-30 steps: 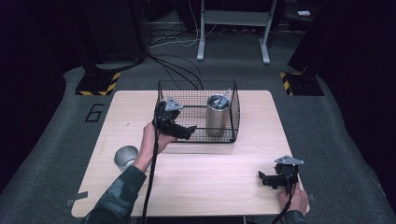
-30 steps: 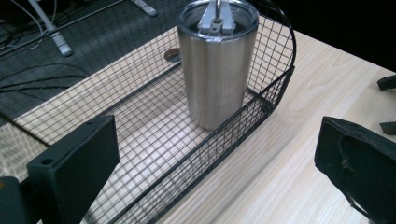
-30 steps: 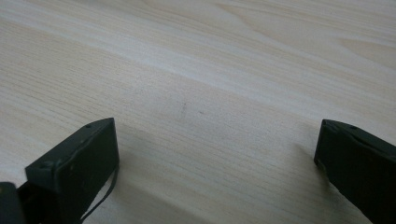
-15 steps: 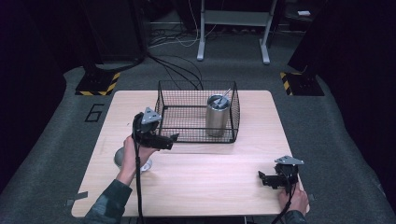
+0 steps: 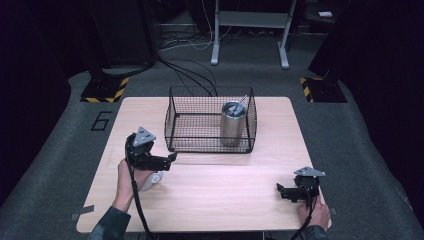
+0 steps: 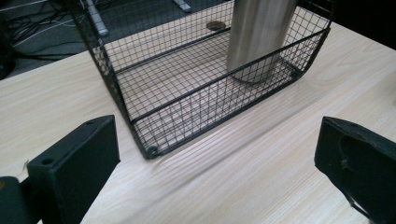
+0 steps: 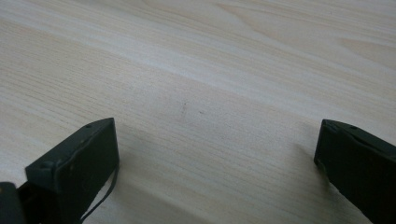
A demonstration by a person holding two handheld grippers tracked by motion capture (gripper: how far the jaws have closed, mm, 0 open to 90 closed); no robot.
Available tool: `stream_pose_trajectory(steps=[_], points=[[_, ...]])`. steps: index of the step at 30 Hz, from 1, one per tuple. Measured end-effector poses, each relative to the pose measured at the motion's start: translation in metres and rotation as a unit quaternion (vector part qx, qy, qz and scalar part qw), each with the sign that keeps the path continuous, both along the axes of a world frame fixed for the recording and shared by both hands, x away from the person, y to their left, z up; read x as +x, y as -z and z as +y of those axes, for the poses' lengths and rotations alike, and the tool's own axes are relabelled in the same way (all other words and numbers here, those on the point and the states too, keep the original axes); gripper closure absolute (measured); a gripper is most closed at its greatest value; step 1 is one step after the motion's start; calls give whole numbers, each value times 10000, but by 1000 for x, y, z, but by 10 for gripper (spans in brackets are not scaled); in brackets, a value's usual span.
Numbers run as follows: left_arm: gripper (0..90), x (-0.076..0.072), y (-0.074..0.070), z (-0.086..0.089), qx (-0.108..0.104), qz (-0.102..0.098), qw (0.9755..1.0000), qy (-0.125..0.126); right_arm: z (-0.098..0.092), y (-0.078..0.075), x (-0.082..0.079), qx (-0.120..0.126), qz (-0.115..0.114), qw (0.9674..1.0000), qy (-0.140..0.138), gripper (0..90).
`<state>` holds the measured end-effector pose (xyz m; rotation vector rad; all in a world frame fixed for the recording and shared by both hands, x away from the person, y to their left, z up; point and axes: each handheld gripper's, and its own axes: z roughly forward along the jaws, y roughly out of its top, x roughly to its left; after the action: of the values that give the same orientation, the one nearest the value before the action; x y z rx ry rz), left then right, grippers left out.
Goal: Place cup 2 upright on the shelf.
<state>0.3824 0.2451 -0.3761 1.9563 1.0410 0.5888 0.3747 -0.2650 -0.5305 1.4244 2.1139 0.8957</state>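
Pulling back from the wire basket (image 5: 210, 120), my left gripper (image 5: 167, 159) now hovers over the surface (image 5: 225, 195) near its front-left corner, jaws spread wide and empty. That suggests the steel tumbler (image 5: 233, 123), upright inside at the basket's right end, is delivered. My right gripper (image 5: 280, 190) rests low, also wide open, holding nothing.

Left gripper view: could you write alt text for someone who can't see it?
A black wire basket sits on a pale wooden table, with a steel cup standing upright inside it at the far end. The left tool has its two black jaws wide apart in the foreground, holding nothing.
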Motion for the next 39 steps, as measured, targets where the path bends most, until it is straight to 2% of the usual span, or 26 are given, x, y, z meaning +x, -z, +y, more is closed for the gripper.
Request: stream_pose_trajectory(steps=[6,9,11,16,19,22,26,27,29,36,39], points=[[2,-8,8,14,-26,41,9998,-187,0,0,0,0,-5,10000,2,0],[2,-11,11,24,-137,48,9994,-319,0,0,0,2,-7,10000,3,0],[2,-15,13,31,-287,96,9988,-396,0,0,0,-2,-9,10000,-3,0],[1,-22,20,42,-255,84,9980,-574,0,0,0,-11,-19,10000,-15,0],[0,-25,28,49,-241,89,9963,-823,0,0,0,-5,-11,10000,-5,0],[0,-26,33,52,-255,82,9954,-916,0,0,0,-12,-8,10000,-18,0],[0,-27,48,65,-337,168,9912,-1266,0,0,0,2,-4,10000,3,0],[0,-27,48,65,-337,168,9912,-1266,0,0,0,2,-4,10000,3,0],[0,-26,56,69,-315,185,9894,-1407,0,0,0,1,-7,10000,2,0],[3,-23,66,69,-230,211,9879,-1521,0,0,0,0,-7,10000,2,0],[3,-20,70,68,-210,282,9870,-1569,0,0,0,0,-8,10000,2,0]])
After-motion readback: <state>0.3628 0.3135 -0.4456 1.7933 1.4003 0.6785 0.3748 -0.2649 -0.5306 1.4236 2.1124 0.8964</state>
